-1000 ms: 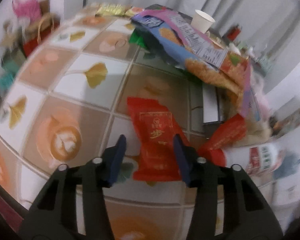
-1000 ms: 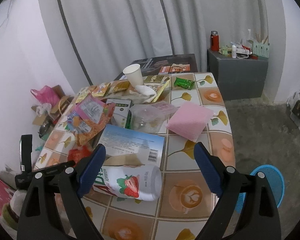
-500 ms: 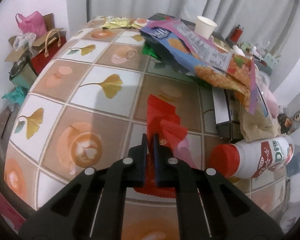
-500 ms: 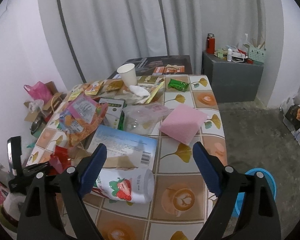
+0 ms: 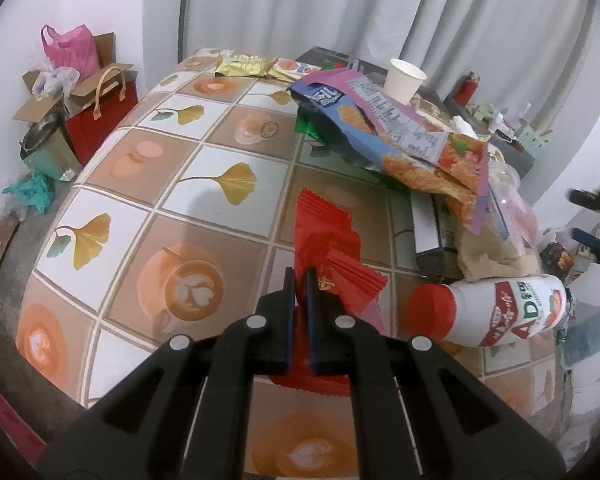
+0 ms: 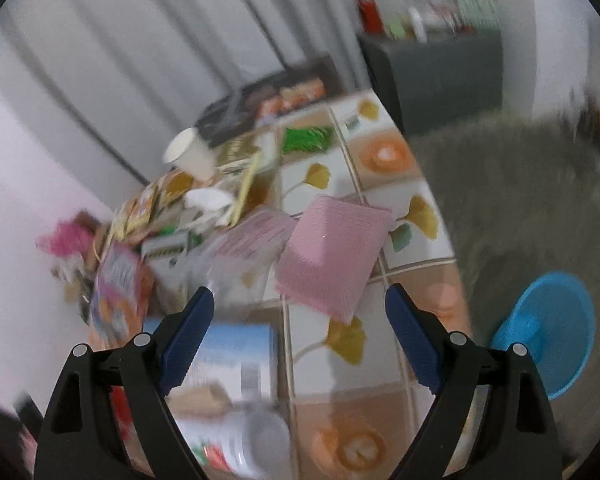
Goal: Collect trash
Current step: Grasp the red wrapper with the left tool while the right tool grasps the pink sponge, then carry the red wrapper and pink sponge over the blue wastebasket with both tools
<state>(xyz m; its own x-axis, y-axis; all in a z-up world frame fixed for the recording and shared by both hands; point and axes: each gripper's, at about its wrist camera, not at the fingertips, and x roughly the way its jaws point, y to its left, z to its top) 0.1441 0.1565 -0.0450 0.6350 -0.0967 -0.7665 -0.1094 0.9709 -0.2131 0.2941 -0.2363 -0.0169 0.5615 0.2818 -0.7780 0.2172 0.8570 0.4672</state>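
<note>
Left wrist view: left gripper (image 5: 299, 280) pinches the red wrapper (image 5: 328, 248), near edge of the tabletop (image 5: 204, 200), one piece secured. Right gripper (image 6: 296, 336) is spread, holding nothing. Chip bag (image 5: 400, 136), bottle (image 5: 496, 310), cup (image 5: 404, 80) remain; blue bin (image 6: 548, 332) waits right.

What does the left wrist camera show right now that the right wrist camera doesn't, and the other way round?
Only the left wrist view shows the left gripper shut on the red wrapper, the red-capped drink bottle lying on its side, and the red paper bag on the floor. Only the right wrist view, which is blurred, shows the right gripper open with nothing between its fingers, the pink pad and the blue bin on the floor beside the table. Both show the tiled table, the paper cup and the blue-and-orange snack bag.
</note>
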